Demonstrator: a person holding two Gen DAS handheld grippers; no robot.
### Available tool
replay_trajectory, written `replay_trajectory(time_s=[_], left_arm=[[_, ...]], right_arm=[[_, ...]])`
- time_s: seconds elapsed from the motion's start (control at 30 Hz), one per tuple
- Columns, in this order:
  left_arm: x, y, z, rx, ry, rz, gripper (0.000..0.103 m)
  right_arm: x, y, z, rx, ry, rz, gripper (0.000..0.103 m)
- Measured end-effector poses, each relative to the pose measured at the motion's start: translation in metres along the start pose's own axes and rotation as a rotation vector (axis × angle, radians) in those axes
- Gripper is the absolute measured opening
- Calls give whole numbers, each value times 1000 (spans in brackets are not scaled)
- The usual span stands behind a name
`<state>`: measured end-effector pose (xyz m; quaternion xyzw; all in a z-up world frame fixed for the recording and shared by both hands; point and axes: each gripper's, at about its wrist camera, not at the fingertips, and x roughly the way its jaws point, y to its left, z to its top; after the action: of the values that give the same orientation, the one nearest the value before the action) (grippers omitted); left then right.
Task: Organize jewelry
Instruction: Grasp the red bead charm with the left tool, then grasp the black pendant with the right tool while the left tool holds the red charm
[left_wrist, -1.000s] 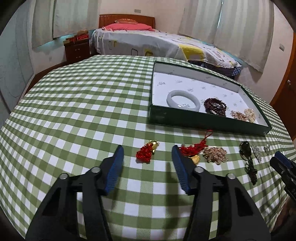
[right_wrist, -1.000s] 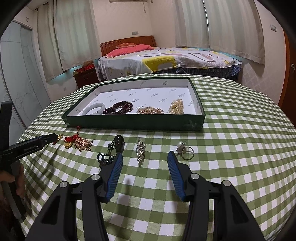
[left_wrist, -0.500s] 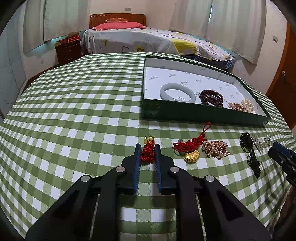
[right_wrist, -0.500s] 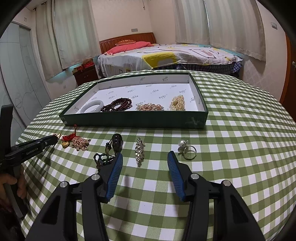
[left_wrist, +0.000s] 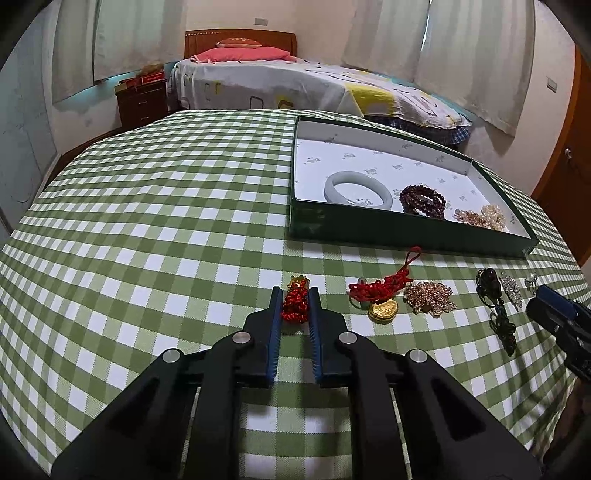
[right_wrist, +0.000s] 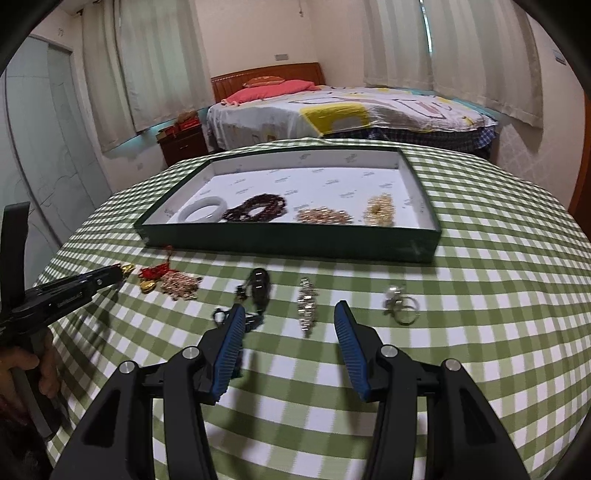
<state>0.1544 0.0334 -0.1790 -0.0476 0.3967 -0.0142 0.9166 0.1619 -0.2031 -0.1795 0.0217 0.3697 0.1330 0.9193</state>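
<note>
My left gripper is shut on a red cord charm with a gold end, low over the checked cloth. To its right lie a red knot with a gold pendant, a pinkish bead cluster and a dark cord pendant. The green tray holds a pale bangle, a dark red bead bracelet and two light bead pieces. My right gripper is open above the cloth, with a silver brooch between its fingers, the dark pendant at its left and a pearl ring at its right.
The round table has a green checked cloth. The tray lies beyond the loose pieces. My left gripper shows at the left of the right wrist view. A bed and nightstand stand behind the table.
My left gripper moved forward and shut on the red cord charm. My right gripper stayed open and shifted slightly toward the loose pieces.
</note>
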Motion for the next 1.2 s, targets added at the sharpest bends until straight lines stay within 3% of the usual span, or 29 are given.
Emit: replay_trajectory(time_s=[0.43,0.67,1.2], left_arm=[[-6,4,-2,-2,0,0,14],[-5,2,-2,-1,-1,0,14],[-13,-2,2,3,-20,-8,14]], right_arm=[[20,25,-7,-64,78,46,38],[24,31,-6,-95,86,41,11],[6,29,2,-72,7,38,9]])
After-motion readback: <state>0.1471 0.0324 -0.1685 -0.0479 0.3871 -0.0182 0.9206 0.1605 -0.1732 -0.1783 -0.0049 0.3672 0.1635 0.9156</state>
